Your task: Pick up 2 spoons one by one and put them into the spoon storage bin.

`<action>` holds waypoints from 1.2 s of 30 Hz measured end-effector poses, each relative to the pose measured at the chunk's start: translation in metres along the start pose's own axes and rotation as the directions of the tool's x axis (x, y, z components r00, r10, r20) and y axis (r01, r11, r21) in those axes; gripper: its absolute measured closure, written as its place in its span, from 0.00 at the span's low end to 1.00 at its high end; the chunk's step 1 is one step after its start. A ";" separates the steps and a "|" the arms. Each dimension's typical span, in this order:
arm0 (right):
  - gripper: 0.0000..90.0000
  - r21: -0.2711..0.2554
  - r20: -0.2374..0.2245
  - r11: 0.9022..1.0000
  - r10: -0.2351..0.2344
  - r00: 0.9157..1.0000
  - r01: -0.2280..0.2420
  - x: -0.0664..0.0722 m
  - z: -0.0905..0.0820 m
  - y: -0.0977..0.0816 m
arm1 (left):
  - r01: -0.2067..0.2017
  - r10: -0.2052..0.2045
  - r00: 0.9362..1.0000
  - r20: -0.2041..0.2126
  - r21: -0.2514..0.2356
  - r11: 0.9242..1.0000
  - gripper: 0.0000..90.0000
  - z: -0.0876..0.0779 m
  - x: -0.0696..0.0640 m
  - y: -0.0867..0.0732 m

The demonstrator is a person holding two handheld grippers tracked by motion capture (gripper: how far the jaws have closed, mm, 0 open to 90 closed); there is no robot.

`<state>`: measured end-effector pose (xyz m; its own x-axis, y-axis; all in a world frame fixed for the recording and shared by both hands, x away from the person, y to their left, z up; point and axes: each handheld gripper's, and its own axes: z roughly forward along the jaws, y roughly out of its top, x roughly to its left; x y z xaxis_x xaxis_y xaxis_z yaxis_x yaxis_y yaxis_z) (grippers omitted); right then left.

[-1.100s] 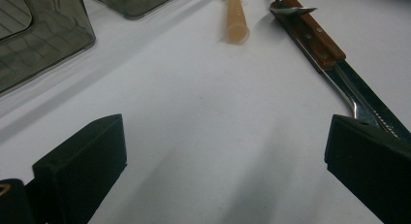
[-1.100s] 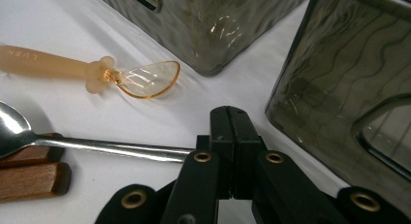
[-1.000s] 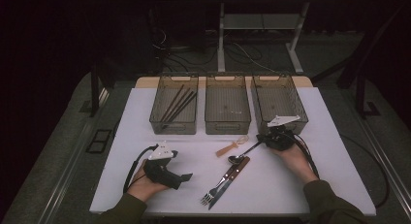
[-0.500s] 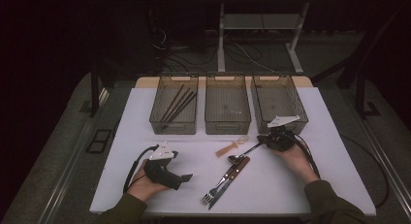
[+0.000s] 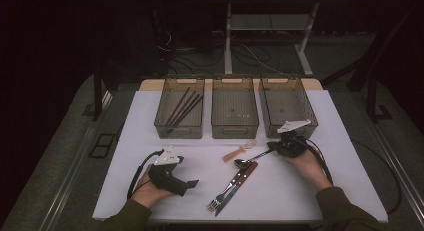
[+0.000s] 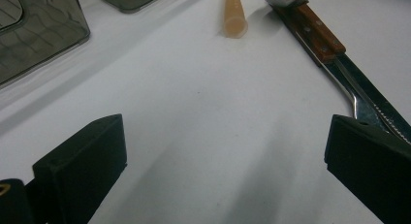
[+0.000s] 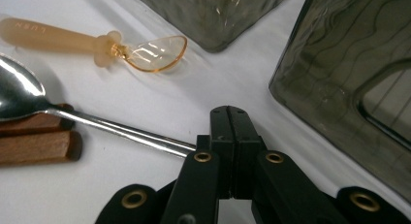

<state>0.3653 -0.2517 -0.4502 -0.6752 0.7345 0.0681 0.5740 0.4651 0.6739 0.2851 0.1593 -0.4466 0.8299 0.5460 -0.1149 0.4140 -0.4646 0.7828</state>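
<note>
Three bins stand in a row at the table's 12 o'clock edge, chopsticks in the 9 o'clock bin. A plastic spoon, metal spoon, knife and fork lie toward 6 o'clock of the middle bin.

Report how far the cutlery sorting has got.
Done: dark chopsticks lie in the left bin. In hand: the right claw is shut on the metal spoon handle, its bowl resting on the wooden handles. Left: fork, knife and amber plastic spoon lie on the table; middle bin and right bin look empty. The left claw is open.
</note>
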 end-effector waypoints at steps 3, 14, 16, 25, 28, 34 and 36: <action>1.00 0.007 0.004 1.000 -0.004 1.000 0.004 0.001 -0.002 -0.001 | 0.001 -0.001 1.000 0.000 -0.001 1.000 0.01 0.000 0.000 0.000; 1.00 0.030 0.000 1.000 -0.002 1.000 0.002 0.003 -0.010 -0.007 | 0.001 -0.001 1.000 0.001 -0.001 1.000 0.01 0.000 0.000 0.000; 1.00 0.033 -0.003 0.999 0.000 1.000 0.000 0.004 -0.012 -0.009 | 0.002 -0.002 1.000 0.000 -0.001 1.000 0.01 0.000 0.000 0.000; 1.00 0.049 -0.013 0.999 -0.005 1.000 0.005 0.007 -0.020 -0.016 | 0.003 -0.003 1.000 0.004 -0.001 1.000 0.01 0.001 0.000 0.000; 1.00 0.055 -0.016 0.998 -0.003 1.000 0.004 0.008 -0.021 -0.017 | 0.005 -0.005 1.000 0.004 -0.002 1.000 0.01 0.001 0.000 0.001; 0.99 0.067 -0.017 0.998 -0.012 1.000 0.013 0.012 -0.024 -0.018 | 0.004 -0.004 1.000 0.005 -0.001 1.000 0.01 0.002 0.000 0.001; 0.99 0.067 -0.017 0.998 -0.018 1.000 0.019 0.013 -0.024 -0.019 | 0.003 -0.003 1.000 0.005 0.000 1.000 0.01 0.002 0.000 0.001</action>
<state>0.3346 -0.2626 -0.4444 -0.6933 0.7173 0.0689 0.5910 0.5112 0.6241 0.2860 0.1580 -0.4471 0.8307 0.5435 -0.1202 0.4162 -0.4631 0.7825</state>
